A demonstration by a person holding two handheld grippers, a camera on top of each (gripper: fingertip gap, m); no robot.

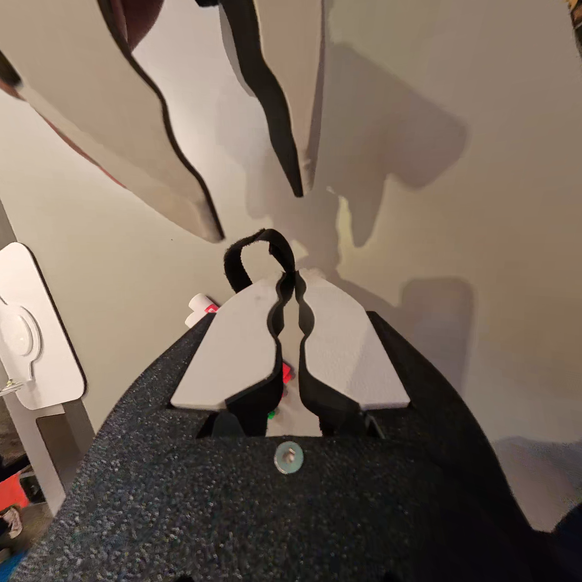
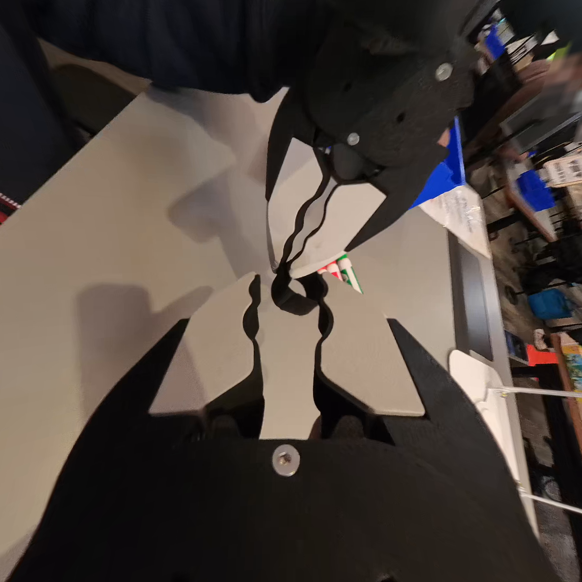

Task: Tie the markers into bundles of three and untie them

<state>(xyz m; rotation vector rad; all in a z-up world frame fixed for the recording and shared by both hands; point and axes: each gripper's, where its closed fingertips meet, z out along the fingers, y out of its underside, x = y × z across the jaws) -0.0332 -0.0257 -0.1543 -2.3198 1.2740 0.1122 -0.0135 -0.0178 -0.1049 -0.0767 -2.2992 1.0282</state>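
Note:
My left gripper (image 1: 291, 274) is shut on a black hook-and-loop strap (image 1: 263, 248), which curls into a small loop just past its tips. Under its fingers lie markers with white ends (image 1: 201, 305); red and green parts show through the finger gap. My right gripper (image 1: 259, 214) hangs open above the loop without touching it. In the right wrist view my right gripper (image 2: 291, 282) is open, with the strap loop (image 2: 289, 299) between its tips. The left gripper (image 2: 283, 267) comes down from above, pinching the strap. Red and green markers (image 2: 343, 274) lie on the table beneath it.
The grey table (image 2: 94, 252) ends at the right, where a white bracket plate (image 2: 482, 393) is clamped; it also shows in the left wrist view (image 1: 34, 330). A blue bin (image 2: 453, 176) and a clear plastic bag (image 2: 456, 214) sit at the far corner. A person's dark clothing fills the top. Spacing between my two grippers at the tips: around 5 cm.

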